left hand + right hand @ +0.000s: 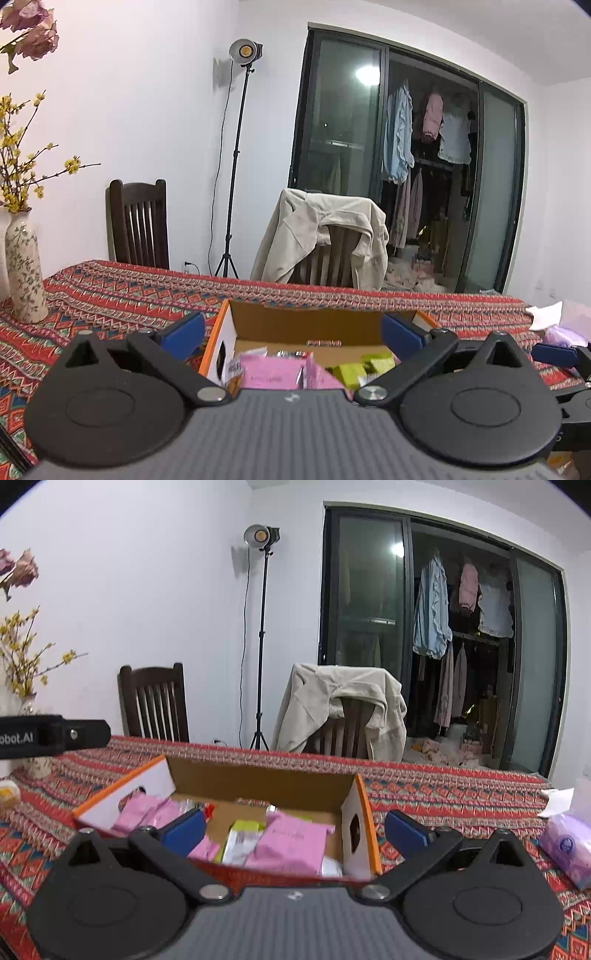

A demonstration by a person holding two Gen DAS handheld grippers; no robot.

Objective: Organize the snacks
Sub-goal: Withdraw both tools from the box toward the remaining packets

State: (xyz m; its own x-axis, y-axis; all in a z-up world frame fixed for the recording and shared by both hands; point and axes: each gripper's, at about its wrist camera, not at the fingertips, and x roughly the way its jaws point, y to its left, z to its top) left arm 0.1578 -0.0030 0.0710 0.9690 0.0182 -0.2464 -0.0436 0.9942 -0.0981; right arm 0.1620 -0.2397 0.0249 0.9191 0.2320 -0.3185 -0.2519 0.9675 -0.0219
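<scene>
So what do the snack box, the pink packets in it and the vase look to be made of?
The box looks like corrugated cardboard: brown matte inside, white printed outside with orange edges and punched handle holes. The pink packets seem to be thin plastic or foil film, crinkled and slightly glossy; which one is unclear. The vase looks like glazed ceramic, cream with a painted leaf pattern.

Both wrist views look level, close over the cardboard box [317,325], toward the wardrobe [461,646].

Pink & lime-green snack packets [291,843] in orange-edged brown box [258,782], red zigzag-patterned tablecloth [443,794].
</scene>
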